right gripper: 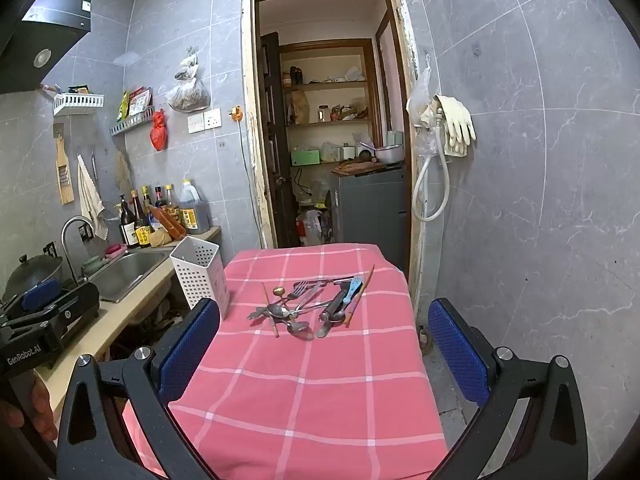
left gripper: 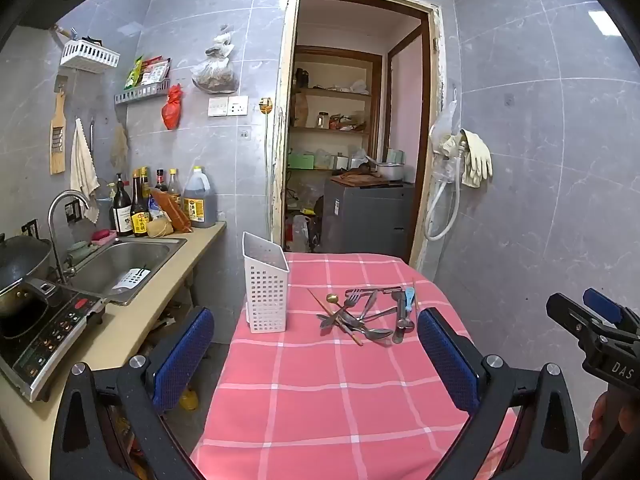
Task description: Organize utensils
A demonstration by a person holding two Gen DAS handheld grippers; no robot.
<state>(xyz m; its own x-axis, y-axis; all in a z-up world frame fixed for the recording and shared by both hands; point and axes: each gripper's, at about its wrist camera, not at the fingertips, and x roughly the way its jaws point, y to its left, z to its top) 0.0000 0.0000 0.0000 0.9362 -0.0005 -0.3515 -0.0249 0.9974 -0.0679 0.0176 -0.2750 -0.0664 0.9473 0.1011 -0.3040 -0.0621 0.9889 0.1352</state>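
Left wrist view shows the left gripper [left gripper: 316,344] held wide, its blue dimpled pads [left gripper: 182,354] empty above the near half of the table [left gripper: 320,400], which wears a pink cloth with a white check. Ahead of it, between the fingers and slightly right, lies the heap of utensils [left gripper: 362,314]: steel spoons, a fork [left gripper: 351,300], a gold-bowled spoon [left gripper: 332,299], thin wooden chopsticks [left gripper: 336,318] and a blue-handled tool [left gripper: 409,298], all crossed over one another. Ahead and to the left, at the cloth's edge, stands the white perforated plastic caddy [left gripper: 266,284], upright, with a slanted rim and seemingly nothing in it.

The right gripper [right gripper: 324,348] is likewise spread wide and carries nothing; the pile sits ahead of it, near centre.

Sorting looks not yet begun: nothing is gripped. The next move probably calls for reaching forward, picking one piece off the top of the tangle by its slim, slick handle, and closing narrowly so neighbours do not drag along.
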